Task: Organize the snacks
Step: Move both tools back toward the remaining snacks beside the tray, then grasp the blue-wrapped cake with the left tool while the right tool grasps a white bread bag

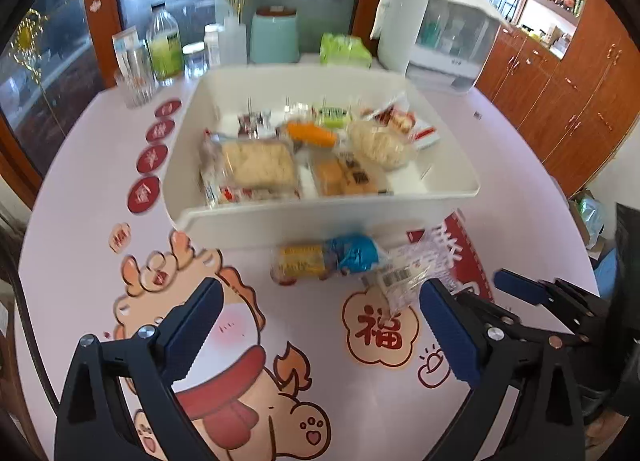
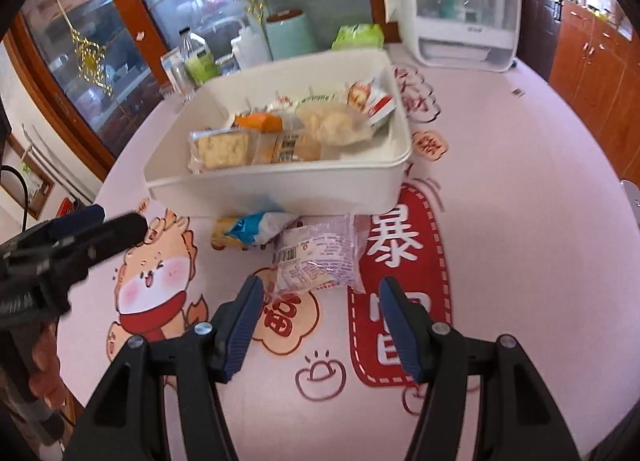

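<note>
A white bin [image 1: 280, 221] [image 2: 280, 191] in the middle of the table holds several wrapped snacks. Two packs lie on the tablecloth in front of it: a blue and yellow snack pack [image 1: 328, 257] [image 2: 256, 229] and a clear pack with a barcode [image 1: 404, 277] [image 2: 316, 261]. My left gripper [image 1: 320, 321] hovers open over the cloth just short of both packs, nothing between its fingers. My right gripper [image 2: 320, 321] is open too, its fingertips flanking the near end of the clear pack without touching it. It also shows at the right edge of the left wrist view [image 1: 520, 285].
Behind the bin stand a teal canister [image 1: 274, 37], a green-labelled bottle [image 1: 162, 45], glasses, a green tissue pack [image 1: 344, 49] and a white dish cabinet [image 1: 436, 33]. Wooden cupboards [image 1: 560, 93] line the right wall. The left gripper [image 2: 60, 245] and a hand [image 2: 44, 365] holding it show at left.
</note>
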`<move>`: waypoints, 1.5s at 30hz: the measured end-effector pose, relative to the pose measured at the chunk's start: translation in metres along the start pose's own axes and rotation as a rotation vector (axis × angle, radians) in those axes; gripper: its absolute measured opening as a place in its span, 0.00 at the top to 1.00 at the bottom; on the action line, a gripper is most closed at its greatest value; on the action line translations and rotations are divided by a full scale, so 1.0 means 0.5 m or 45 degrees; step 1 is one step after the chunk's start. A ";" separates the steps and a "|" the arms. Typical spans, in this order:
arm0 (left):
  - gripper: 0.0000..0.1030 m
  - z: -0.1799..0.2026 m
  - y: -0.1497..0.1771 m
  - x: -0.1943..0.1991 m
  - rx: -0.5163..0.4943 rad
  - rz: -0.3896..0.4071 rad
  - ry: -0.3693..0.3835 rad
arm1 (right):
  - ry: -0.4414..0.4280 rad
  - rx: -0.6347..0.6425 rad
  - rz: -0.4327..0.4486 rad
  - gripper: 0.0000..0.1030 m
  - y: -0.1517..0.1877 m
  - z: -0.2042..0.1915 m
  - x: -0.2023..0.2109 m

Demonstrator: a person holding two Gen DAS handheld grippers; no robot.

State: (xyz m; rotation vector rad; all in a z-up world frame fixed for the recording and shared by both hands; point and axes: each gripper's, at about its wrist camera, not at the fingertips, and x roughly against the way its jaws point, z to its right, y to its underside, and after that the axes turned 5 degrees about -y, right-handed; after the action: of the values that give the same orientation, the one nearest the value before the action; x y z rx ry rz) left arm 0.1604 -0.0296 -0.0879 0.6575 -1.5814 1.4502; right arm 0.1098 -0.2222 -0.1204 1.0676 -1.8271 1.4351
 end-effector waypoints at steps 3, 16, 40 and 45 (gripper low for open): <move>0.05 -0.003 0.006 -0.030 0.017 -0.030 -0.013 | -0.044 -0.013 -0.047 0.41 -0.008 0.008 -0.052; 0.05 -0.001 -0.023 -0.115 0.108 -0.098 -0.032 | -0.125 0.033 -0.129 0.33 -0.027 0.016 -0.183; 0.29 0.140 -0.023 -0.260 0.022 -0.232 -0.260 | -0.127 -0.045 -0.121 0.50 0.020 0.137 -0.106; 0.43 0.169 -0.022 -0.268 -0.005 -0.274 -0.281 | -0.118 -0.030 -0.126 0.50 0.021 0.135 -0.105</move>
State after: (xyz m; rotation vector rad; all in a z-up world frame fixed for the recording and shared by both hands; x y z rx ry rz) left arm 0.2140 -0.1362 -0.1930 0.9815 -1.6228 1.2489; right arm 0.1302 -0.2741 -0.1861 1.2135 -1.8239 1.3236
